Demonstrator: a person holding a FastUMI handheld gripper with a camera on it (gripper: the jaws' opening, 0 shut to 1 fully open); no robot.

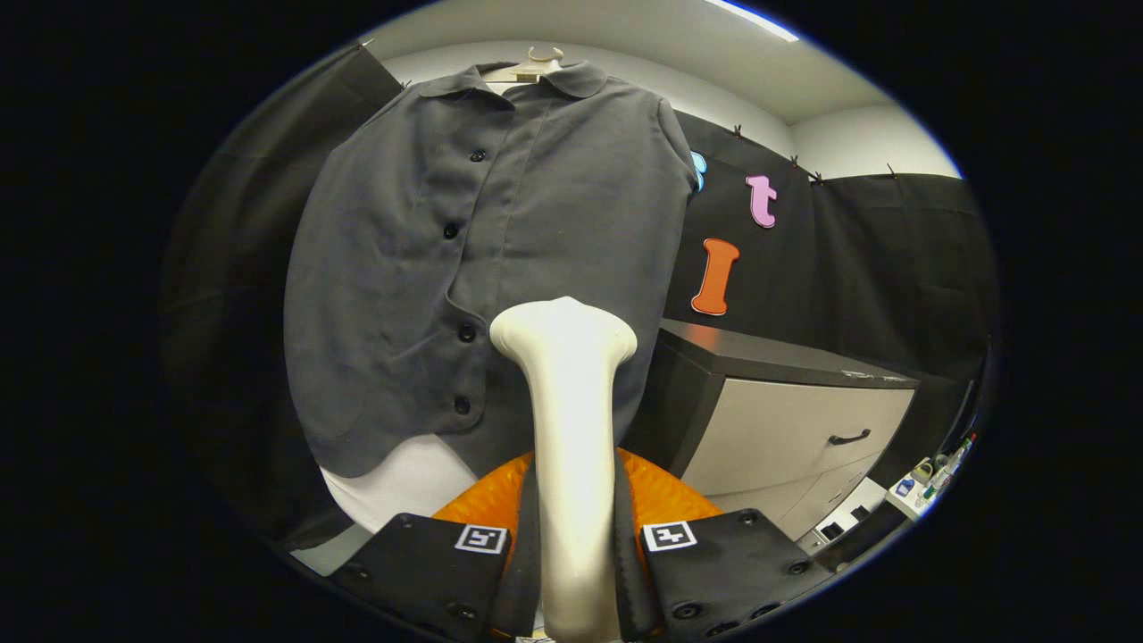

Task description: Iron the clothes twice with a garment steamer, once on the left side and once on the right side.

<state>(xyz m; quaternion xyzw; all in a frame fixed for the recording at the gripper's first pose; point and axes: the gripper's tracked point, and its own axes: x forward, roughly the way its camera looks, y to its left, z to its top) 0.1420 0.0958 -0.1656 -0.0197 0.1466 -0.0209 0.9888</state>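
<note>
Steamer is clamped upright between both fingers of the gripper; its head is held against the shirt hem, right of the button placket.

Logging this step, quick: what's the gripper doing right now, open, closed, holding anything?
Gripper: closed on the garment steamer handle, its head up against the hanging grey shirt.
</note>
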